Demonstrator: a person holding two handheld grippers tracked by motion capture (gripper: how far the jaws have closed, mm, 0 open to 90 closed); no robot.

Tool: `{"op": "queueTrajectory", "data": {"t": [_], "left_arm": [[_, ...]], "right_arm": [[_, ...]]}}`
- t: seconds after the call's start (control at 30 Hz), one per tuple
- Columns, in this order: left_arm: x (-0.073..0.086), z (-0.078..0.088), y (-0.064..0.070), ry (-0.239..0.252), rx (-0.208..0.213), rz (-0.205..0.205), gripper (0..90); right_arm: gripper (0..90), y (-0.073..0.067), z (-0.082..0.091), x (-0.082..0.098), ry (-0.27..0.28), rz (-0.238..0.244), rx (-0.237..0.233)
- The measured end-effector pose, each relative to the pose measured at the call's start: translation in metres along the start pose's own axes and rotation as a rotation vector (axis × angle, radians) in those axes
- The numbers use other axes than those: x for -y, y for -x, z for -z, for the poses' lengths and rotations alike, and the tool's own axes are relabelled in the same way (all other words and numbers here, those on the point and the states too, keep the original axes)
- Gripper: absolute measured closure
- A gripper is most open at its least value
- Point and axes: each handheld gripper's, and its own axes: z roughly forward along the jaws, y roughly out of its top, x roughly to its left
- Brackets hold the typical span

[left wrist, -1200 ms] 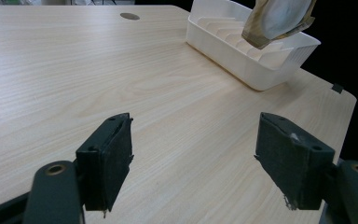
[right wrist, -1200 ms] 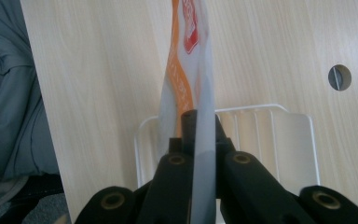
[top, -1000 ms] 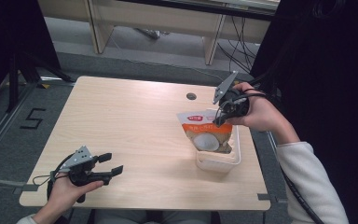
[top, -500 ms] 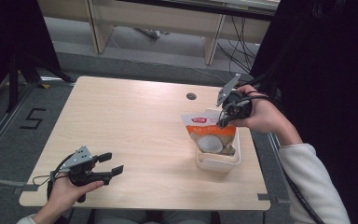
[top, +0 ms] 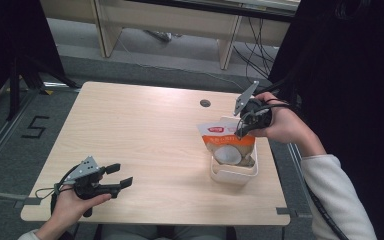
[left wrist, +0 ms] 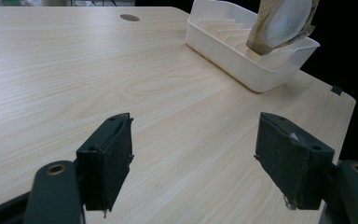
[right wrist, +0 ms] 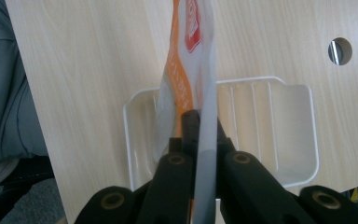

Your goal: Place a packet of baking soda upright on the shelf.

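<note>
An orange, white and tan food pouch hangs upright over a white ribbed plastic tray at the table's right side. My right gripper is shut on the pouch's top edge; in the right gripper view the jaws pinch the thin pouch above the tray. My left gripper rests in a hand near the table's front left edge, open with nothing between its pads. From the left gripper view the tray and the pouch's lower part stand far off at the upper right.
The light wooden table has a round cable hole behind the tray. Desk legs and cables stand on the floor beyond the far edge. A dark screen or curtain lies to the right of the table.
My right gripper has shifted the pouch slightly, keeping it over the tray. The left gripper has stayed where it was.
</note>
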Motion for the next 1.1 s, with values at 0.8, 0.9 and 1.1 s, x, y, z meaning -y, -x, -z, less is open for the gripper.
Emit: {"op": "queueTrajectory", "data": {"t": [0.8, 0.9, 1.1], "left_arm": [[0.000, 0.000, -0.001, -0.002, 0.006, -0.012, 26.8], [0.000, 0.000, 0.000, -0.002, 0.002, 0.000, 26.8], [0.000, 0.000, 0.000, -0.001, 0.003, 0.001, 26.8]], "right_arm": [[90.0, -0.001, -0.006, 0.010, -0.086, 0.052, 0.026], [90.0, 0.000, -0.009, 0.009, -0.088, 0.069, 0.020], [90.0, 0.001, -0.013, 0.008, -0.097, 0.069, 0.015]]}}
